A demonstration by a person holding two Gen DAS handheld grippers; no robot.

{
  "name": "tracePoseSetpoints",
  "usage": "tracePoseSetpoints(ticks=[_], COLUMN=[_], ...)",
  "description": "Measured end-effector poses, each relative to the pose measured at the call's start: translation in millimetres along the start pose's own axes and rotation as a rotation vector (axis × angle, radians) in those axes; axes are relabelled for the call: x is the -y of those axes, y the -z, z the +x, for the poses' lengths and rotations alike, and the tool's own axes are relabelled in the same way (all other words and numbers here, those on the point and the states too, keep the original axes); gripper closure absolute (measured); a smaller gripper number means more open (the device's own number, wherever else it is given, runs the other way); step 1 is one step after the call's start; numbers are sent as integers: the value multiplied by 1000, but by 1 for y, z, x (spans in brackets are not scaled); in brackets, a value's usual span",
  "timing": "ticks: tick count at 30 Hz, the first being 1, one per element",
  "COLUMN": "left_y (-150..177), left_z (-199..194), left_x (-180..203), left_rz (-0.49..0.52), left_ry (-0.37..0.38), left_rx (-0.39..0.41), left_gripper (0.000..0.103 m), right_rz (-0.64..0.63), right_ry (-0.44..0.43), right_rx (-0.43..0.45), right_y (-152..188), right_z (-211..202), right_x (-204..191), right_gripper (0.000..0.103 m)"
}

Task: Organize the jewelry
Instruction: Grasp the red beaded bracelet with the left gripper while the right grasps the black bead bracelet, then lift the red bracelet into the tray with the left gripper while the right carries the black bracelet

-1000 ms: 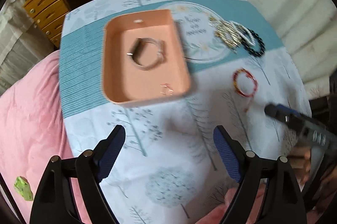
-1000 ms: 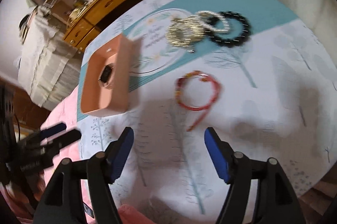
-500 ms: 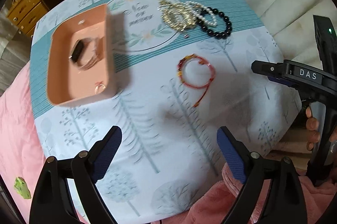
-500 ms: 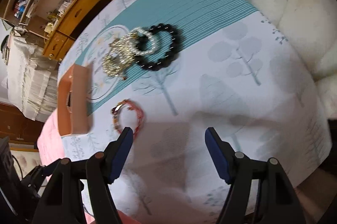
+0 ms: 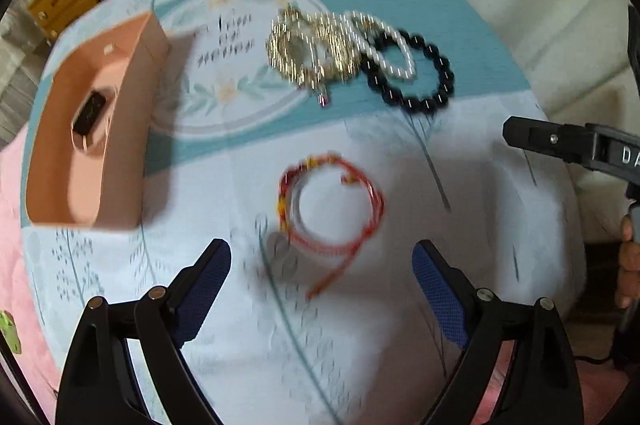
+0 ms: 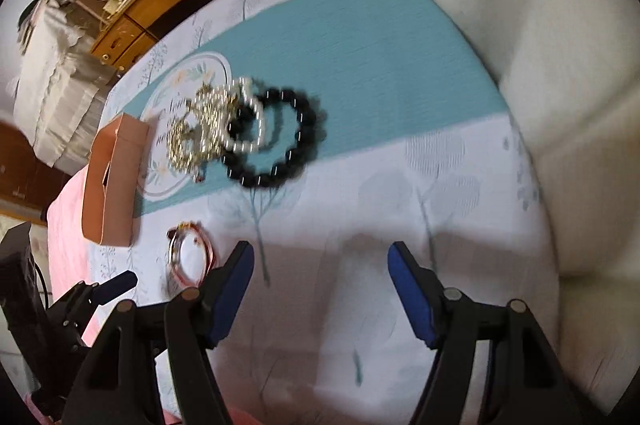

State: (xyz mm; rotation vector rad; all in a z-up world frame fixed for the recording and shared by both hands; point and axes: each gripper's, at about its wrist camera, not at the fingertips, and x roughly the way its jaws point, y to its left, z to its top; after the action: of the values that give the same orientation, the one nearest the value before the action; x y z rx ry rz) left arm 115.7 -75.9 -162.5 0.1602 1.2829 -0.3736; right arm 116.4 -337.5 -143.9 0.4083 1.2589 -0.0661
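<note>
Both views have slid rightward across the table (image 5: 500,153) since a sec ago: the peach tray (image 5: 120,129), then central in the left view, now sits at its left edge, & the red cord bracelet (image 5: 332,209) lies just ahead of the left hand-held gripper (image 5: 322,279). Left jaws have just been opening & stand wide, nothing between them. Right hand-held gripper (image 6: 320,281) has just been closing a bit but is released too, blue ribbed pads over bare cloth.

Tray: smooth, rounded-rect, raised walls; a dark watch-like piece w/ pale strap lies inside. Cloth is matte white w/ grey-teal tree prints, a teal band & a round floral medallion. On the band, a tangled heap: glittery gold chain pile (image 5: 312,53), a string of white pearls (image 5: 384,45) overlapping it, & a black bead bracelet (image 5: 416,73) of glossy round beads touching the pearls. Red bracelet is a thin woven loop w/ yellow bits & a loose tail, apart from the heap. Motion blur softens detail.
</note>
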Motion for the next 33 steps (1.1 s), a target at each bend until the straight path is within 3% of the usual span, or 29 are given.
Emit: tracePoseSetpoints(ticks=[3, 7, 13, 21, 23, 25, 33], left_y=[-6, -10, -10, -13, -12, -12, -16], left_z=[10, 18, 26, 32, 30, 28, 28], left_x=[8, 11, 12, 8, 7, 6, 7], left_rz=[3, -20, -45, -55, -48, -39, -34], left_ry=[-47, -44, -64, -78, -74, -71, -59], left_rx=[26, 31, 38, 45, 62, 81, 71], left_gripper=[12, 12, 13, 18, 26, 41, 43], right_rz=[-8, -25, -92, -202, -231, -239, -203], right_ry=[-24, -83, -56, 10, 1, -9, -7], right_rx=[28, 77, 79, 88, 81, 72, 53], right_y=[-14, -26, -32, -37, -37, -37, -38], right_z=[5, 13, 34, 49, 50, 51, 42], right_x=[2, 1, -13, -29, -33, -33, -23], right_gripper=[45, 56, 74, 82, 89, 89, 89])
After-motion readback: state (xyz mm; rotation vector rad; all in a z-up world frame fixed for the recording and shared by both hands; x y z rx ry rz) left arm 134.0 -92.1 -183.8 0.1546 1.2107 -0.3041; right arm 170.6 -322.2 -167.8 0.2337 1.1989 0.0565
